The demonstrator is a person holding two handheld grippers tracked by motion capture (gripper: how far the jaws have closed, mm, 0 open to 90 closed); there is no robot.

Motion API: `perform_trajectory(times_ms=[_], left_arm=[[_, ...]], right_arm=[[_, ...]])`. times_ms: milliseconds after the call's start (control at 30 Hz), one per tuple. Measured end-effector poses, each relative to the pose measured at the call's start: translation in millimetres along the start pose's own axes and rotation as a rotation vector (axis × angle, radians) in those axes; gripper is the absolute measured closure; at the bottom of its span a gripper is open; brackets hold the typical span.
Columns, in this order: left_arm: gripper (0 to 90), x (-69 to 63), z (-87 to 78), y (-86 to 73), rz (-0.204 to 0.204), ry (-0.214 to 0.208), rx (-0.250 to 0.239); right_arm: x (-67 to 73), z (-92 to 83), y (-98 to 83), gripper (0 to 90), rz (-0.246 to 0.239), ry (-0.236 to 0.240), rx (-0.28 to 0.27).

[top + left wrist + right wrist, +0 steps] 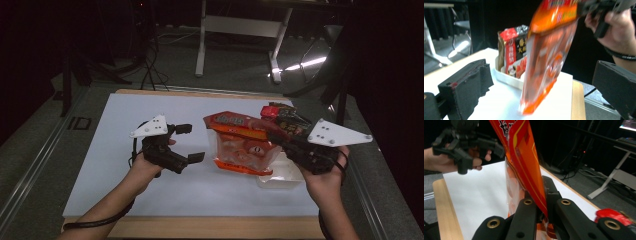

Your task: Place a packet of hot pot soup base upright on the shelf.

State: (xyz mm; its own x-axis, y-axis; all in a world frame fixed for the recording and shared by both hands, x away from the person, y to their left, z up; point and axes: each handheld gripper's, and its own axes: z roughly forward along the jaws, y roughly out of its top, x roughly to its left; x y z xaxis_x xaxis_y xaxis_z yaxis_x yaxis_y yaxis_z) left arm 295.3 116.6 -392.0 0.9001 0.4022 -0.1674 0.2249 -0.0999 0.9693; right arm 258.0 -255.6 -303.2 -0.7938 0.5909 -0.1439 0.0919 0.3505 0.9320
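An orange and clear snack bag [245,145] hangs upright above the white table top [125,185], its lower edge close to the surface. My right gripper [274,134] is shut on the bag's upper right corner; in the right gripper view the orange film [524,157] runs up from between the two black jaws. My left gripper [190,143] stands open just left of the bag, touching nothing. In the left gripper view its foam pads [466,85] are spread wide, with the bag [546,62] hanging ahead of them.
A shallow white tray [280,181] sits at the right, behind and under the hanging bag. A dark and red snack pack [512,50] stands in it. A wooden strip [210,227] edges the table at the near side. Desk legs and cables stand on the floor beyond.
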Motion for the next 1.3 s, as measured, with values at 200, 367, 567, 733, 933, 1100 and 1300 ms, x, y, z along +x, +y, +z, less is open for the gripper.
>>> perform_trajectory(times_ms=[200,367,567,733,933,1100,1300], left_arm=[[0.9,7.4,-9.3,-21.9,-0.044,0.032,-0.007],[0.9,9.2,-14.7,-33.9,-0.059,0.039,-0.004],[0.9,9.7,-26.9,-52.0,-0.056,0.079,0.023],[0.9,12.4,-39.0,-67.4,-0.088,0.106,0.050],[0.9,14.1,-47.9,-81.7,-0.128,0.125,0.044],[0.9,17.5,-50.7,-92.7,-0.158,0.137,0.036],[0.9,20.5,-51.5,-101.9,-0.175,0.150,0.032]], right_arm=[[-16.4,-15.3,2.0,90.0,0.040,-0.052,-0.016],[-23.8,-24.7,-0.8,90.0,0.058,-0.095,-0.029],[-37.4,-38.3,-12.3,90.0,0.089,-0.141,-0.021],[-42.8,-43.6,-21.0,90.0,0.103,-0.156,-0.007],[-49.7,-46.3,-34.6,90.0,0.117,-0.183,0.028],[-57.0,-39.8,-42.8,90.0,0.141,-0.182,0.017],[-65.0,-26.4,-49.6,90.0,0.158,-0.168,0.033]])
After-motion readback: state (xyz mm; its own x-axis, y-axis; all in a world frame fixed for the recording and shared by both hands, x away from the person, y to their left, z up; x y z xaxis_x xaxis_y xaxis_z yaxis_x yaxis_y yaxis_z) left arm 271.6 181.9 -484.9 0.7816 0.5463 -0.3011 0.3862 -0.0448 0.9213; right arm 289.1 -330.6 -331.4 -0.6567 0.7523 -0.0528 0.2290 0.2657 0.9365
